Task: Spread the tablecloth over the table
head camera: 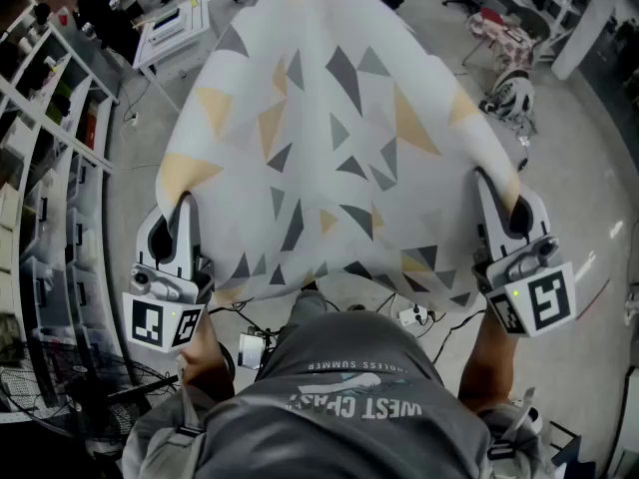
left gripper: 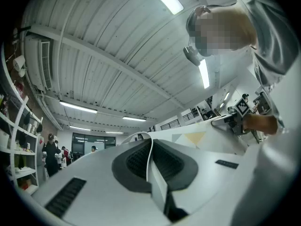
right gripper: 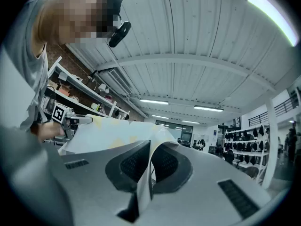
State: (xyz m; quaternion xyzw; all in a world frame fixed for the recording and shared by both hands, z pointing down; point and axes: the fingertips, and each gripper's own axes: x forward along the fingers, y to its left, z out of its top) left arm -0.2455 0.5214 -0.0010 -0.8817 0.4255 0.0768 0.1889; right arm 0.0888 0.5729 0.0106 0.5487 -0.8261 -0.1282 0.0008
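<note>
Tablecloth (head camera: 329,138) is off the ground, pale with grey and yellow triangles, held up by its two near corners in front of the person (head camera: 339,407). At the near left corner the left gripper (head camera: 183,230) has its jaws pressed together on a thin fold of the fabric; the left gripper view shows the edge clamped between the dark pads. At the near right corner the right gripper (head camera: 502,208) pinches the same way, with a strip of fabric running down between its closed pads. Both grippers point slightly upward. The near edge sags between the two grips, just ahead of the person's chest. A power strip (head camera: 414,315) lies on the floor (head camera: 559,198) under that edge. Beyond the grips the sheet billows out and away, its far edge rounded and loose. What lies beneath it is hidden. Shelves (head camera: 40,168) run along the left; a white table (head camera: 175,26) stands far left.
</note>
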